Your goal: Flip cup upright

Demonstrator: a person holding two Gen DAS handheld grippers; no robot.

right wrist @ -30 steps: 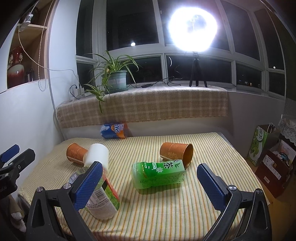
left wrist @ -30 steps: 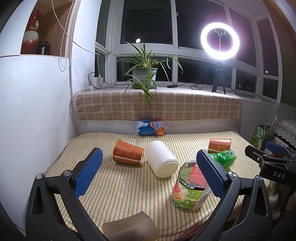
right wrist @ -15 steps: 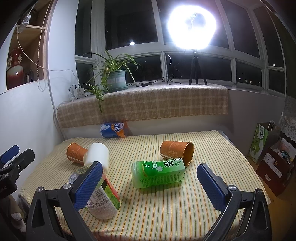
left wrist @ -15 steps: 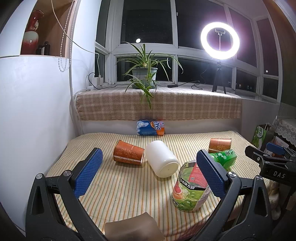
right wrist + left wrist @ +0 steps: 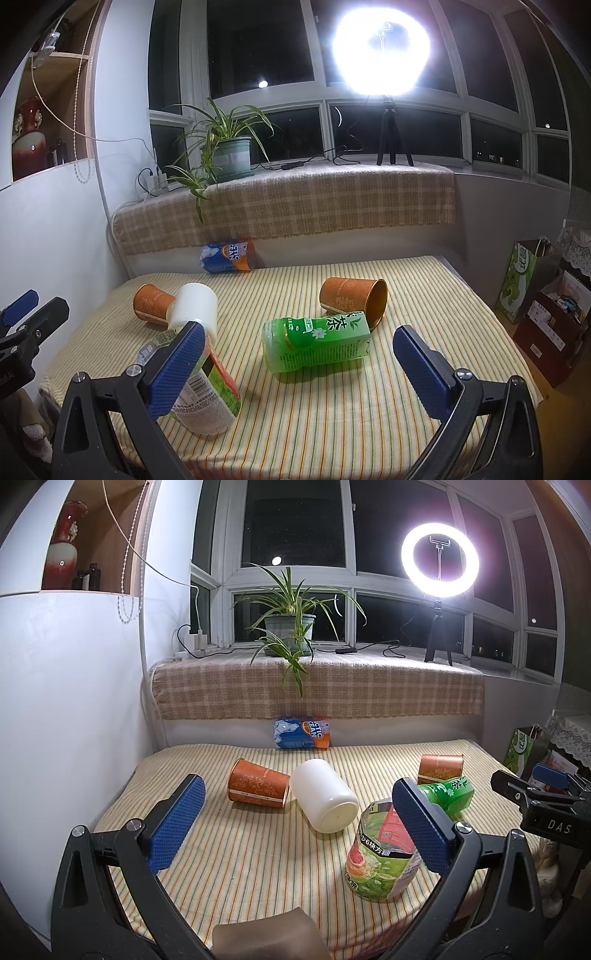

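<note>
Two orange paper cups lie on their sides on the striped table. One (image 5: 257, 788) (image 5: 152, 305) is at the left beside a white cup (image 5: 324, 800) (image 5: 193, 307) that also lies on its side. The other (image 5: 440, 768) (image 5: 354, 300) is at the right, mouth facing right, behind a green bottle (image 5: 317, 344) (image 5: 447, 794). My left gripper (image 5: 299, 829) is open and empty, held short of the left cups. My right gripper (image 5: 299, 365) is open and empty, in front of the green bottle.
A cut plastic bottle with a green and red label (image 5: 382, 858) (image 5: 203, 389) stands near the table's front edge. A blue packet (image 5: 301, 734) leans on the back wall. A potted plant (image 5: 290, 627) and ring light (image 5: 439, 559) stand on the sill. Bags (image 5: 543, 314) sit on the floor at the right.
</note>
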